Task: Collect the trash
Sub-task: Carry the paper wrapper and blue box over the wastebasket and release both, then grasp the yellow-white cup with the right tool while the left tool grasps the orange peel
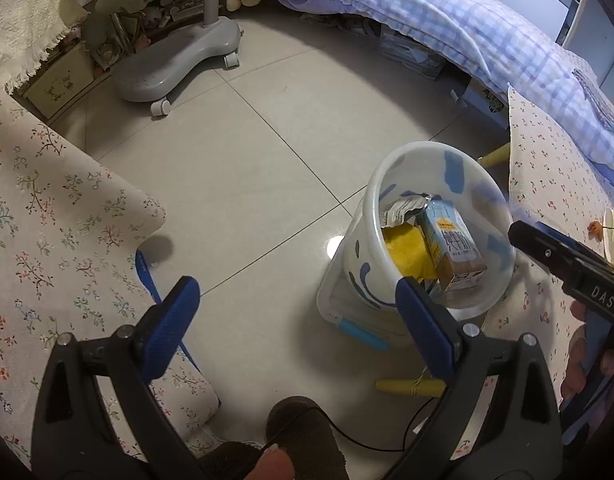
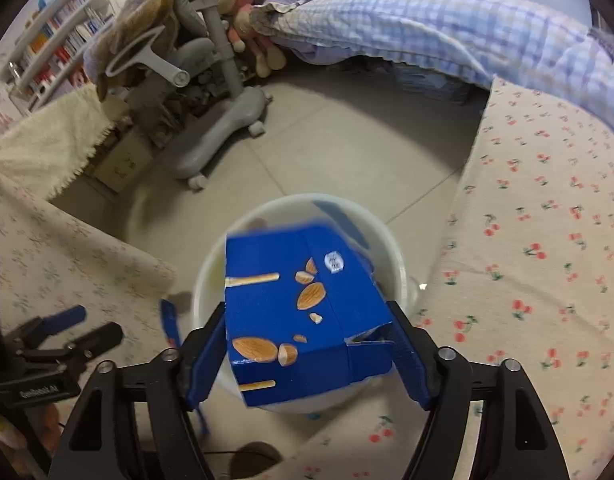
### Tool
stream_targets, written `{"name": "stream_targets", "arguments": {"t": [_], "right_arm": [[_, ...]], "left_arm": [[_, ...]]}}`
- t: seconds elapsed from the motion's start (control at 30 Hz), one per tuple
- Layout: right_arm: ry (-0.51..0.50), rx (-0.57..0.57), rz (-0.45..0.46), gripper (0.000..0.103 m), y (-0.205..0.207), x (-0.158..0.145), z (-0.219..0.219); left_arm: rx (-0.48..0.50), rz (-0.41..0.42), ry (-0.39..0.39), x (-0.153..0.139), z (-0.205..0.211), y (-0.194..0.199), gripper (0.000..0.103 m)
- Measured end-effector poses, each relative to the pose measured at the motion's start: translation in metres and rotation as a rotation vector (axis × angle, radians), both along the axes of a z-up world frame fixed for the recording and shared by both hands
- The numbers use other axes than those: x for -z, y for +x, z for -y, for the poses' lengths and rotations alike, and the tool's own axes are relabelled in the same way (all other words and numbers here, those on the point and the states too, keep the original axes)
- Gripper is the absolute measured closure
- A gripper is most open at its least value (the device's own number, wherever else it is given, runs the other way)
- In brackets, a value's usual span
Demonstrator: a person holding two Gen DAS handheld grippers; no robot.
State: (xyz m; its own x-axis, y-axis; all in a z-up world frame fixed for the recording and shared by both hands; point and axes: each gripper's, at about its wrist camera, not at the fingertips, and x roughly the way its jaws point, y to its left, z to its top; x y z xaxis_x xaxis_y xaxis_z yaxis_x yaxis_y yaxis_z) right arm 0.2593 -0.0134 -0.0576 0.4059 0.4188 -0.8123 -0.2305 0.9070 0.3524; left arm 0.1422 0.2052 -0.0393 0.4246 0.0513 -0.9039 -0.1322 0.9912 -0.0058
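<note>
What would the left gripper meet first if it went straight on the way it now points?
Probably the bare tiled floor. The open, empty left gripper aims down at it, left of the white bin; depth is hard to judge.

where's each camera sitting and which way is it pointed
Left wrist: on the left gripper, aimed steeply down at grey floor tiles; empty blue fingers spread wide, a foot below.
Right wrist: on the right gripper, looking down into the white plastic bucket, the blue almond-print carton between its fingers.
Shared: the bucket, the grey wheeled chair base, the blue checked quilt, and each other's gripper.
</note>
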Motion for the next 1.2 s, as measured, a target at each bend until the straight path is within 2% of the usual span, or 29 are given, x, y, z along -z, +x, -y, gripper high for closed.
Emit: {"name": "stream_targets", "arguments": {"t": [0.27,0.5,0.73,0.9,1.2], "right_arm": [[-0.034,0.019,0.027,0.019,-0.011,-0.017,0.012],[-0.036,0.083,0.013,0.019,-0.031,-0.031,0.049],[-0.072,0.185,0.008,0.019,-0.058,-0.043,0.117],[-0.094,0.305,0.002,0.019,-0.073,-0.047,0.184],[-0.142,0.511,0.01,0.019,-0.076,-0.048,0.28]], "left_arm": [[0.012,0.003,-0.019,-0.001,0.006,-0.002,0.005],[0.06,0.016,-0.098,-0.008,0.025,-0.008,0.005],[0.13,0.031,-0.11,-0.013,0.065,-0.004,0.005],[0.179,0.018,-0.103,-0.007,0.102,0.006,0.005],[0.289,0.06,-0.08,-0.014,0.174,0.027,0.005]]}}
